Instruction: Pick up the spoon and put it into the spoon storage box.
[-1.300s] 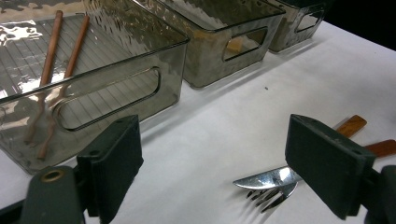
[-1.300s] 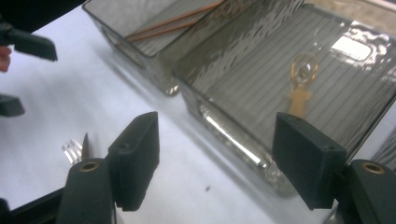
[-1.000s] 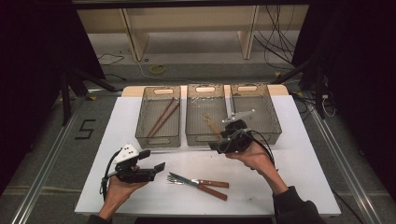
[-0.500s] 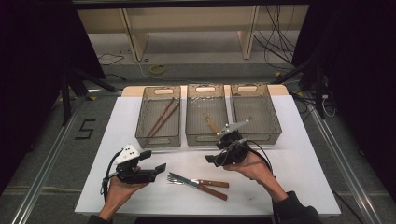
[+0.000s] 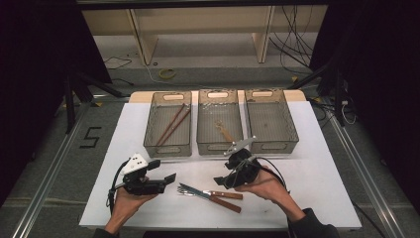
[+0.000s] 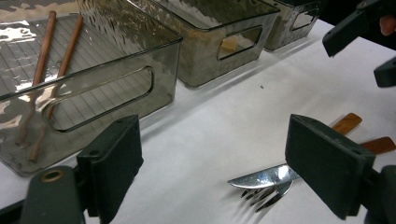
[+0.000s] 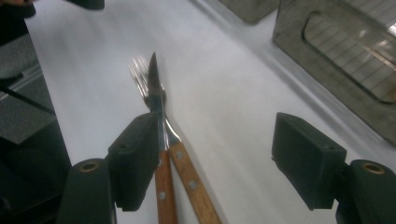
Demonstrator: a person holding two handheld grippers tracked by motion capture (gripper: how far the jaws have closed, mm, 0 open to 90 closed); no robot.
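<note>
The right tongs (image 7: pixel 215 158) stand wide apart above the white surface (image 7: pixel 93 60), their two black jaws rising from the bottom edge with bare surface in the gap between them. Just beside the inner face of the jaw at the left lie a knife (image 7: pixel 158 121) and a fork (image 7: pixel 180 149) with riveted wooden handles, side by side and touching, the knife's blade pointing away from the tongs and crossing over the fork's neck, the fork's tines spreading just left of the blade tip. Beyond the other jaw, farther from the knife, stands a smoky clear bin (image 7: pixel 299 42) with a slot handle cut in its wall.
</note>
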